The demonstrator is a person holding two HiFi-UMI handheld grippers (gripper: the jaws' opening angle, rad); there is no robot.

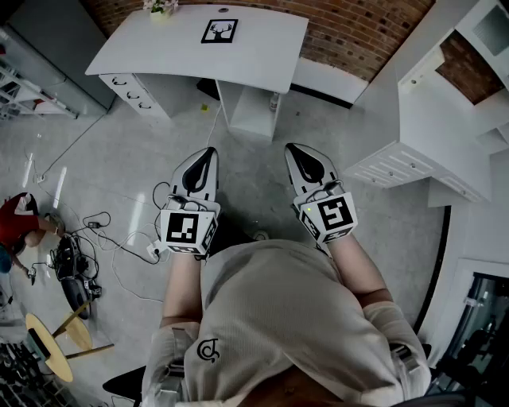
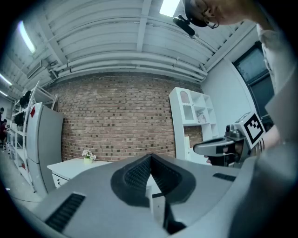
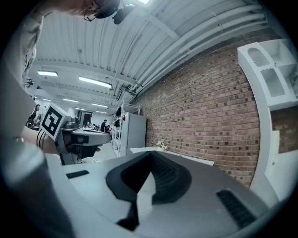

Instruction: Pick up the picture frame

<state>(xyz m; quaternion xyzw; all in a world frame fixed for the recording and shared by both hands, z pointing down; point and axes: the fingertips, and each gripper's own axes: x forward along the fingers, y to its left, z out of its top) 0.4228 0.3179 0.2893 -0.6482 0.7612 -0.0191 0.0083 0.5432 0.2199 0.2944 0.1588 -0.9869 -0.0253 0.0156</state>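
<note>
Step in hand, as judged: approach, pre-grasp. Nothing is picked up yet. The frame (image 1: 219,31) (black border, antler print) is seen lying flat on the white tabletop (image 1: 262,60), far centre. A small flower pot (image 1: 161,7) is set to its left at the far edge. The frame is well apart from both claws, w/ floor (image 1: 254,171) between.

Left claw (image 1: 209,153) & right claw (image 1: 295,149) are held level, side by side, near the person's waist, both pointed toward the tabletop. In the left gripper view the jaws are seen pressed together at the tips, w/ nothing between them; brick wall and a tabletop corner are seen beyond. Same in the right gripper view: jaws closed tip to tip, empty. Nothing is touched by either claw. The frame itself can't be made out in either gripper view.

Next move, as judged: the tabletop must be walked up to, one claw opened enough for the frame's edge, then brought low to it. Since the frame lies flat, an edge prob. has to be got at from the side, or the frame slid to the tabletop rim first. Which claw is meant can't be told. Risk: a thin flat frame may be pushed away or slip from the pads.
</note>
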